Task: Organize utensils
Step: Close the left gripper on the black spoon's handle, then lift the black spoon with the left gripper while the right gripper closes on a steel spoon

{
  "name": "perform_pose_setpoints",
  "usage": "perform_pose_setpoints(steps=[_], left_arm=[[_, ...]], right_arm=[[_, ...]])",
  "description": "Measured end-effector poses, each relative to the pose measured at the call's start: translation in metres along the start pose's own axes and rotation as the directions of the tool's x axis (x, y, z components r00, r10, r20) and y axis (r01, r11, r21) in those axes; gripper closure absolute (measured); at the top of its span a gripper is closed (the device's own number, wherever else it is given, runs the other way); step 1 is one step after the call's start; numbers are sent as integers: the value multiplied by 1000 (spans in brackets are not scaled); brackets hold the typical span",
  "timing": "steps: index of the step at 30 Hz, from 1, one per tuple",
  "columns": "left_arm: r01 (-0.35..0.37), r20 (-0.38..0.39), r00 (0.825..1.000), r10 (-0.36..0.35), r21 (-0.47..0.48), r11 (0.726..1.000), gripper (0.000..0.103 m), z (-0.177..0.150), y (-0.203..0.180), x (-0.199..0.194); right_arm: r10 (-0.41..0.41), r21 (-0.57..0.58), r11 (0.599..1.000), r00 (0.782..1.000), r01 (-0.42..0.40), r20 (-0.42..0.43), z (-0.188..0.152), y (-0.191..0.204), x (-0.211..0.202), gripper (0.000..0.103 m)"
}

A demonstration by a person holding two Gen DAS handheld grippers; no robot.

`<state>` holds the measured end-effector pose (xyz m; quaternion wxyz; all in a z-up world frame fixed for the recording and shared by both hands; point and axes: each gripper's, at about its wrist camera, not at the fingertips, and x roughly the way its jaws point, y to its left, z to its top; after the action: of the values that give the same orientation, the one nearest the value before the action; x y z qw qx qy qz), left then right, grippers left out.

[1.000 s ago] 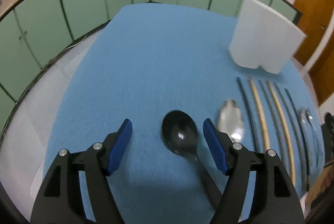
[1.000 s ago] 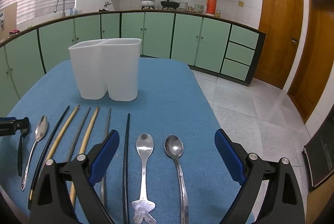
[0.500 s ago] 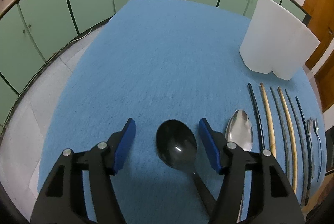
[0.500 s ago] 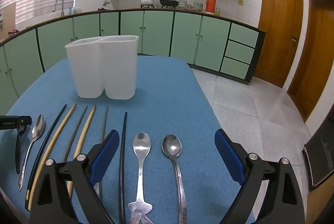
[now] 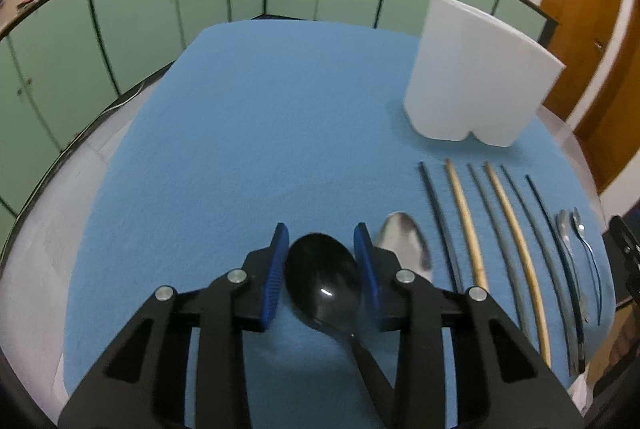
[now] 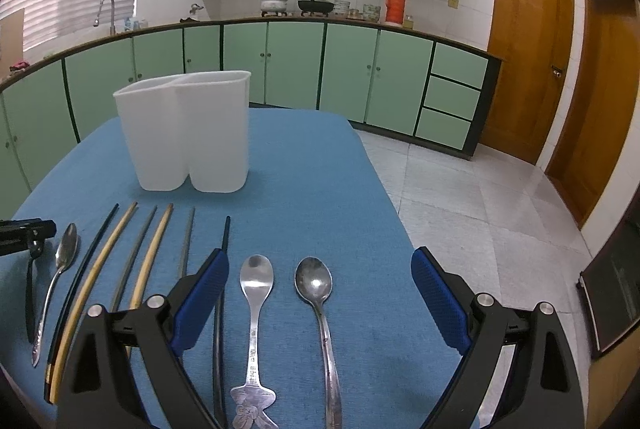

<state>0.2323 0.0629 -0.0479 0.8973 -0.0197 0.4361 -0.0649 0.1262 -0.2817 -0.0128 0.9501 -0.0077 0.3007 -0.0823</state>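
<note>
My left gripper point(image 5: 321, 261) is shut on the bowl of a black spoon point(image 5: 324, 285) that lies on the blue table point(image 5: 248, 133); its handle runs back under the gripper. A steel spoon point(image 5: 406, 247) lies just right of it, then several chopsticks point(image 5: 466, 225). The white two-compartment holder point(image 5: 476, 73) stands at the far right. My right gripper point(image 6: 320, 295) is open and empty, low over two steel spoons point(image 6: 256, 281) point(image 6: 314, 283). The holder also shows in the right wrist view point(image 6: 188, 133), as does the left gripper point(image 6: 24, 235).
Green cabinets point(image 6: 296, 65) ring the room. The table's right edge point(image 6: 384, 197) drops to a tiled floor. Wooden doors point(image 6: 532, 61) stand at the right.
My left gripper's jaws have closed in from wide open onto the black spoon's bowl. My right gripper has stayed open and shifted slightly over the two spoons.
</note>
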Motion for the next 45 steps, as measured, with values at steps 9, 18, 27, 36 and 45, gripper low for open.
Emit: perform_pose_setpoints(steps=[9,18,27,36,45], left_arm=[[31,60,998,-33,38,999,72,-1,-16,-17],[39,73,996,-43,54,998,75,-5,-20,-19],[40,3,999,-40,37,999,100,-15,-15,3],[5,0,1000,-5,58,998,60,-25,-13,0],[23,-12,1000,-22,75,997,47,-36,-14,-12]], right_arm=[[-30,13,999,999,30,21,7,-18,-2,12],[57,4,998,993,-57,-106,-1,-29,29,39],[68,-50,996,980,-79,-188,-7,-16,58,39],[68,-44,996,978,-78,-197,-9,-16,66,39],[63,-44,996,979,-73,-195,-11,-12,66,39]])
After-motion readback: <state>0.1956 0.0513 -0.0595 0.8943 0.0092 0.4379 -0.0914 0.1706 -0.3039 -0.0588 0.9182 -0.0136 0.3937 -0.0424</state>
